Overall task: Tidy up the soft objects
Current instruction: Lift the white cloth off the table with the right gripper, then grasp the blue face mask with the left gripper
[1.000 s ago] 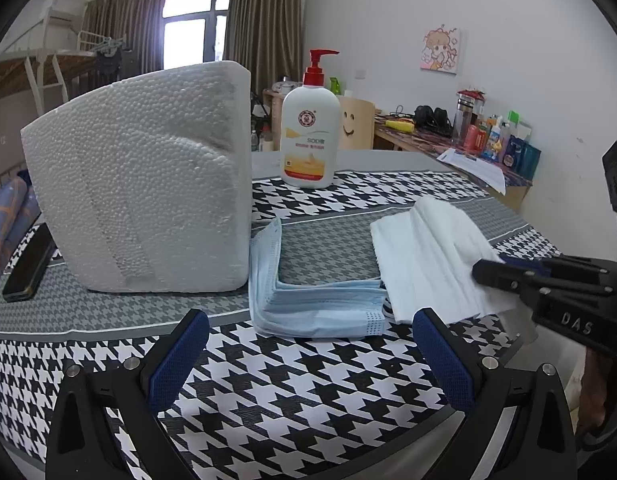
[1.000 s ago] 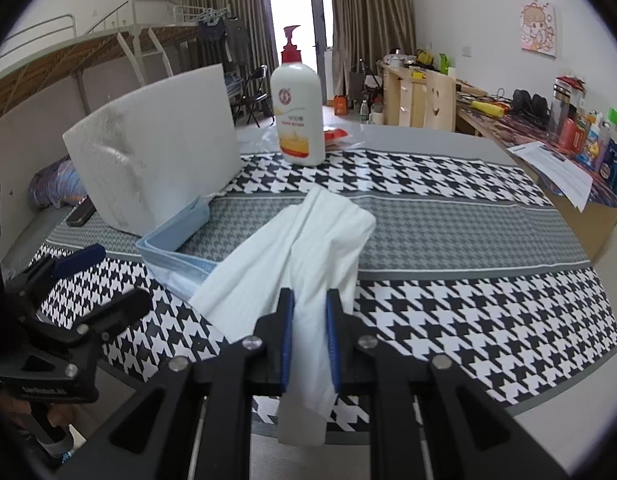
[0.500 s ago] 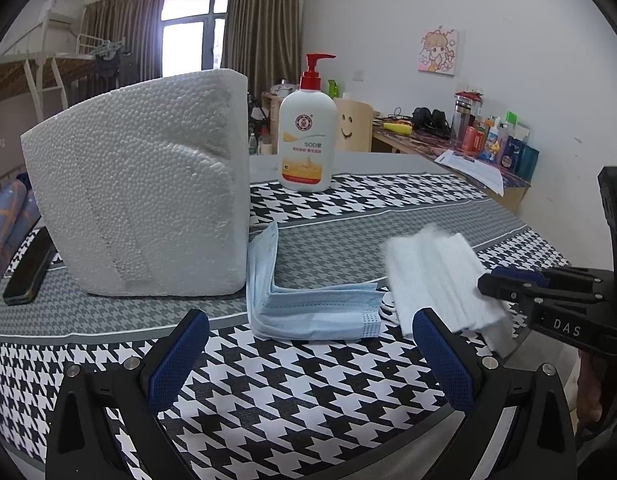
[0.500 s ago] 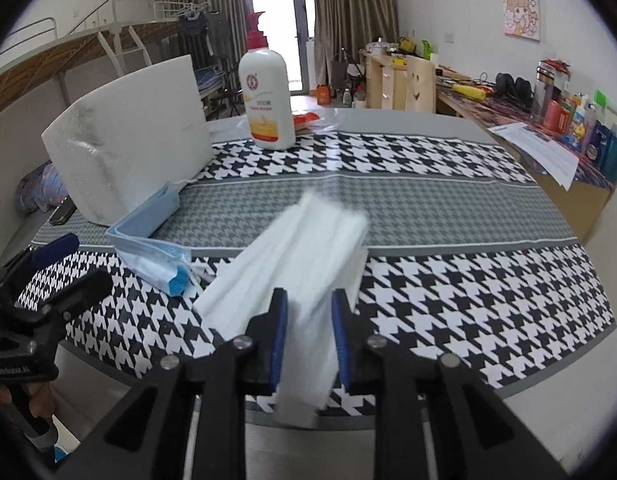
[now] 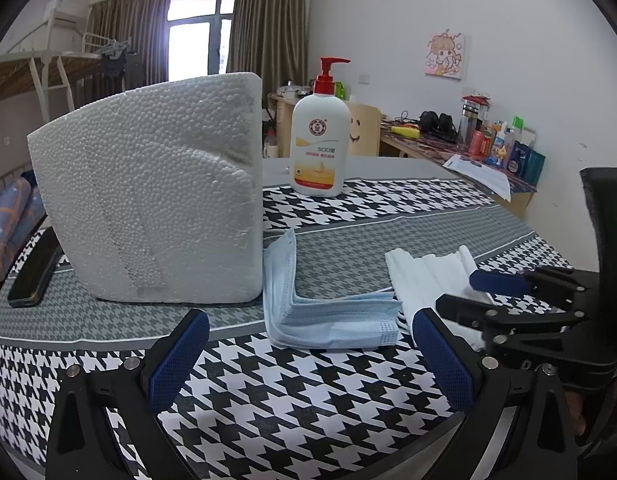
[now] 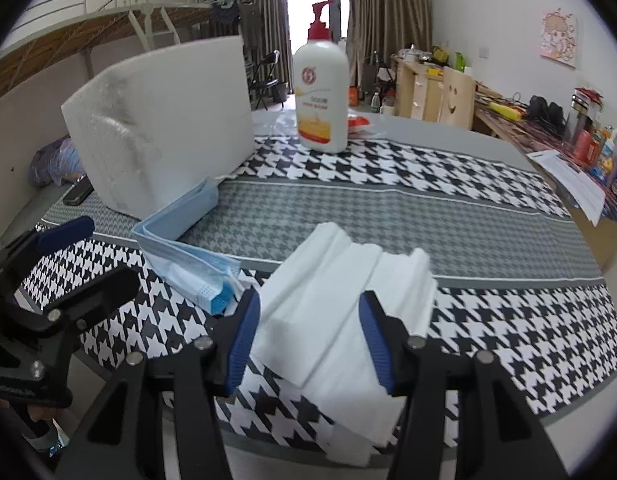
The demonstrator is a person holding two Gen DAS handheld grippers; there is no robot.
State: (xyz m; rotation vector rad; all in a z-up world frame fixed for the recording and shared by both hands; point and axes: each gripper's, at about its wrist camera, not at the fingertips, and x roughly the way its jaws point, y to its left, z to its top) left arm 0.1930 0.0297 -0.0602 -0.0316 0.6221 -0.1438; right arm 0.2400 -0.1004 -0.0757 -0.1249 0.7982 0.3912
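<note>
A stack of white folded tissues (image 6: pixel 332 308) lies on the houndstooth cloth at the table's front edge; it also shows in the left wrist view (image 5: pixel 428 276). My right gripper (image 6: pixel 310 336) is open, its blue pads astride the tissues without pinching them; it also shows in the left wrist view (image 5: pixel 468 292). A pile of light blue face masks (image 5: pixel 304 300) lies bent against a white foam block (image 5: pixel 156 192); the masks also show in the right wrist view (image 6: pixel 184 252). My left gripper (image 5: pixel 308 356) is open and empty, just in front of the masks.
A white lotion pump bottle (image 5: pixel 318 148) stands at the back of the table. A black phone (image 5: pixel 34 268) lies left of the foam block. The table edge (image 6: pixel 388 456) runs close under the right gripper. A cluttered desk (image 5: pixel 488 152) stands at the right wall.
My right gripper has opened and let go of the white tissues, which now lie flat on the cloth beside the masks. The left gripper has barely moved.
</note>
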